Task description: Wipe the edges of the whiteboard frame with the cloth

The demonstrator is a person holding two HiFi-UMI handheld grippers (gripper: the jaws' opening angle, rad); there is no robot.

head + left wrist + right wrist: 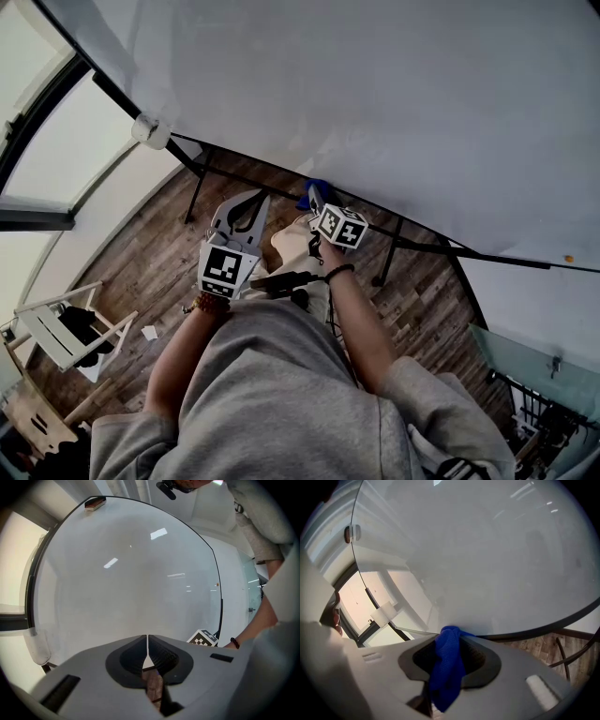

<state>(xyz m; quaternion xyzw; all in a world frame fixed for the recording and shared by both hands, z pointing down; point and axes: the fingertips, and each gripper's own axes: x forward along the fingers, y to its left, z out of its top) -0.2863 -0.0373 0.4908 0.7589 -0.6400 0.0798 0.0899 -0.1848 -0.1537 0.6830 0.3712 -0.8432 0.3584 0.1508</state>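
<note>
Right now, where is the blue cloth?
The blue cloth is clamped in the right gripper, its top at the whiteboard's lower frame edge; in the head view it sits centrally, just right of the left gripper.

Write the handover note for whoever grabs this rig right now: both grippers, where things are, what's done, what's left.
Right hand-held gripper: shut on the blue cloth, with the cloth's tip at the bottom frame of the whiteboard.
Left hand-held gripper: shut, empty, held off the board.
Done: cloth gripped and at the bottom edge. How much is already wiped cannot be told.
Left: probably run the cloth along the frame's edges.
</note>
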